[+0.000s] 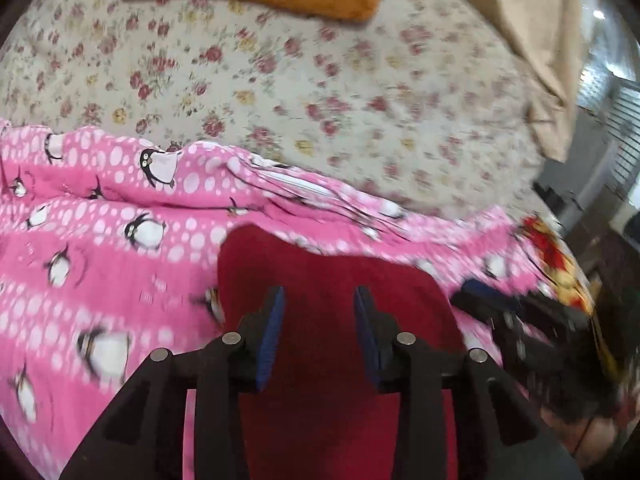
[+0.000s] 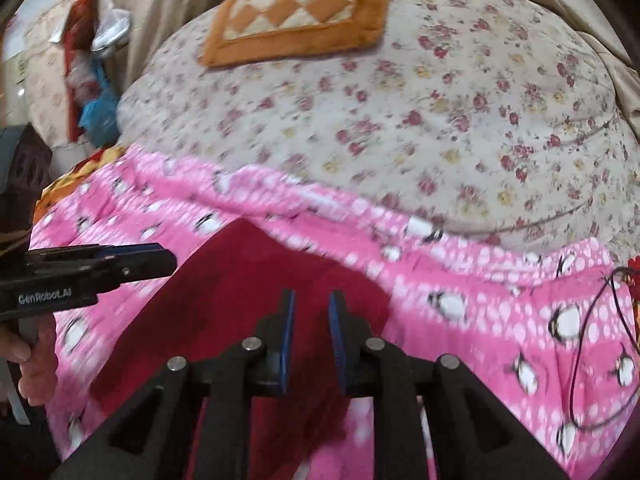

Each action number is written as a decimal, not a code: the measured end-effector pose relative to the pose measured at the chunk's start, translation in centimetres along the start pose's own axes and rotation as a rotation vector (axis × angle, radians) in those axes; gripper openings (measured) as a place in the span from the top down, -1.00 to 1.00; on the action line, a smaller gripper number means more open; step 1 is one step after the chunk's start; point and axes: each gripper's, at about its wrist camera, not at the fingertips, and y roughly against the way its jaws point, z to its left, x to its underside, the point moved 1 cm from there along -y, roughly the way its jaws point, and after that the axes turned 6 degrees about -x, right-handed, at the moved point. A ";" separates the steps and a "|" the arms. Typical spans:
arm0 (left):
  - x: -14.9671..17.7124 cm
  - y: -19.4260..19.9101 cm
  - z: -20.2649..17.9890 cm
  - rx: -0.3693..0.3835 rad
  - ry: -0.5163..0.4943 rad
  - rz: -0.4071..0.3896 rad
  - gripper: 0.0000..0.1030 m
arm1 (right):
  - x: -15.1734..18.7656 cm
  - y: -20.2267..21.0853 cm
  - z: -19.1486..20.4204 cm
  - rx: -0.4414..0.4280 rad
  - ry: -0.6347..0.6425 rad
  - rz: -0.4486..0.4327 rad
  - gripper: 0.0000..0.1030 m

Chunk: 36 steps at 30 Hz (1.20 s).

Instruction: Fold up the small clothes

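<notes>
Both grippers' fingers (image 1: 276, 320) (image 2: 289, 320) hover apart over a red garment (image 1: 332, 280) on pink penguin fabric (image 1: 100, 240) covering the floral bedspread (image 1: 280, 92).

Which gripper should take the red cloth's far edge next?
Probably left. The left gripper is open wider, with the red cloth far edge just ahead of its fingertips; the right gripper sits farther back.
</notes>
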 end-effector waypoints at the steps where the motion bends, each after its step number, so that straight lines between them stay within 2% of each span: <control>1: -1.0 -2.2 0.2 -0.014 0.007 0.046 0.63 | -0.1 -0.8 -0.3 -0.006 0.001 0.014 0.66; 5: -0.7 -8.6 1.5 -0.113 -0.023 0.253 0.63 | 1.4 -4.9 -1.8 -0.055 -0.021 0.124 0.66; 8: -0.4 -9.0 1.6 -0.117 -0.026 0.252 0.63 | 2.0 -5.8 -2.9 -0.112 -0.074 0.141 0.65; 10: -0.4 -9.0 1.6 -0.116 -0.024 0.251 0.62 | 2.0 -5.9 -2.8 -0.111 -0.081 0.147 0.65; 13: -0.4 -7.3 1.5 -0.114 -0.009 0.208 0.62 | 2.4 -5.1 -2.1 -0.086 -0.059 0.126 0.65; 16: 0.6 -2.9 0.6 -0.151 -0.036 0.120 0.57 | 2.1 -2.1 -1.6 -0.067 -0.081 0.086 0.64; 18: 2.4 0.7 -0.2 -0.138 -0.053 0.068 0.30 | 2.2 1.0 -0.8 -0.069 -0.096 0.044 0.62; 19: 3.9 2.9 -0.7 -0.136 -0.068 0.040 -0.08 | 2.5 2.8 -0.1 -0.065 -0.098 0.020 0.50; 20: 5.0 4.1 -1.2 -0.151 -0.080 0.028 -0.50 | 2.7 4.4 0.6 -0.061 -0.098 0.002 0.21; 21: 6.1 5.2 -1.6 -0.175 -0.096 0.021 -0.66 | 3.1 6.2 1.4 -0.062 -0.097 -0.020 0.04; 22: 7.9 6.6 -2.1 -0.210 -0.126 0.012 -0.76 | 3.7 8.0 2.2 -0.060 -0.103 -0.051 -0.26; 23: 9.2 7.3 -2.6 -0.241 -0.154 0.012 -0.76 | 4.3 9.3 2.8 -0.054 -0.119 -0.081 -0.43; 25: 11.3 8.3 -3.3 -0.312 -0.192 0.001 -0.76 | 6.2 12.3 4.3 -0.032 -0.171 -0.149 -0.54; 26: 12.4 9.1 -3.6 -0.337 -0.196 -0.008 -0.76 | 7.1 13.3 5.0 -0.010 -0.182 -0.157 -0.58; 29: 14.1 11.2 -4.2 -0.338 -0.193 -0.040 -0.75 | 9.5 15.2 6.5 0.083 -0.152 -0.118 -0.58; 31: 14.3 12.6 -4.9 -0.366 -0.203 -0.082 -0.75 | 10.4 16.3 7.0 0.128 -0.119 -0.109 -0.58; 33: 14.1 14.3 -5.9 -0.426 -0.226 -0.141 -0.75 | 10.8 17.4 7.0 0.188 -0.099 -0.124 -0.58; 36: 13.9 15.8 -6.7 -0.420 -0.223 -0.172 -0.75 | 10.5 18.7 6.5 0.235 -0.115 -0.154 -0.59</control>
